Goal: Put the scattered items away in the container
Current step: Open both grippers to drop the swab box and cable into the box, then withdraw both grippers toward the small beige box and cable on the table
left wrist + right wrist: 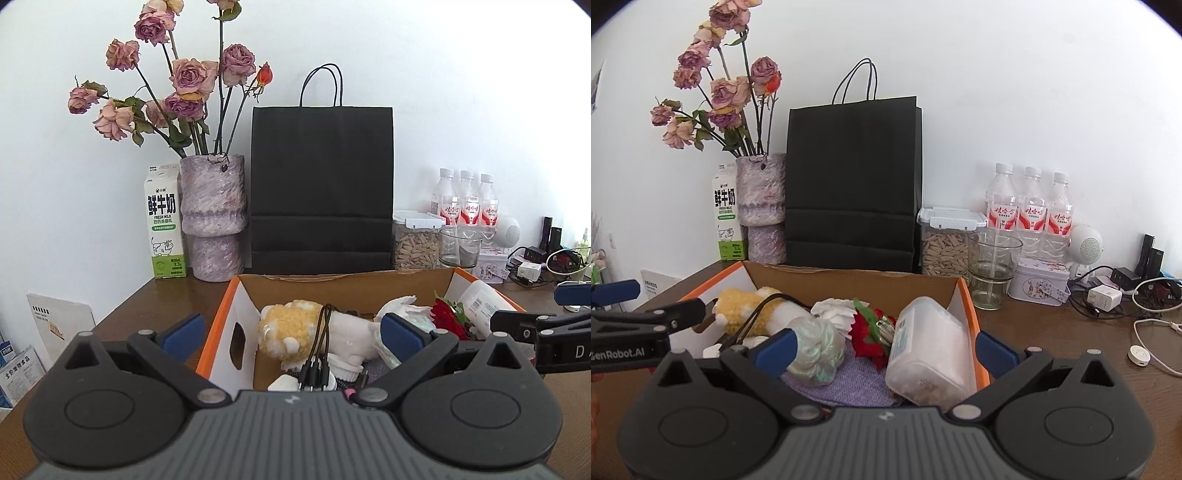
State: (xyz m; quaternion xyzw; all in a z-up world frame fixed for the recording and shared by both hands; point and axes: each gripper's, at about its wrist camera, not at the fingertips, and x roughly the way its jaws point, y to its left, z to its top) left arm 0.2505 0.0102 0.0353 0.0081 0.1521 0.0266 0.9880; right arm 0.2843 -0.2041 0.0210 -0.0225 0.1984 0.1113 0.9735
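We had both hand-held grippers — left (291,334) and right (884,349) — wide open and empty over the orange-edged cardboard box (221,314) on the brown counter (155,295), already filled — next, we judged, any strays.

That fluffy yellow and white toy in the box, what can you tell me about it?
The plush toy looks soft, with a woolly yellow head or mane dotted with white tufts and a smooth white body. It lies on its side in the cardboard box, at the left end near the wall with the oval handle hole. A bundle of black cables drapes across it. A crumpled white tissue flower lies beside its body. Neither gripper touches it.
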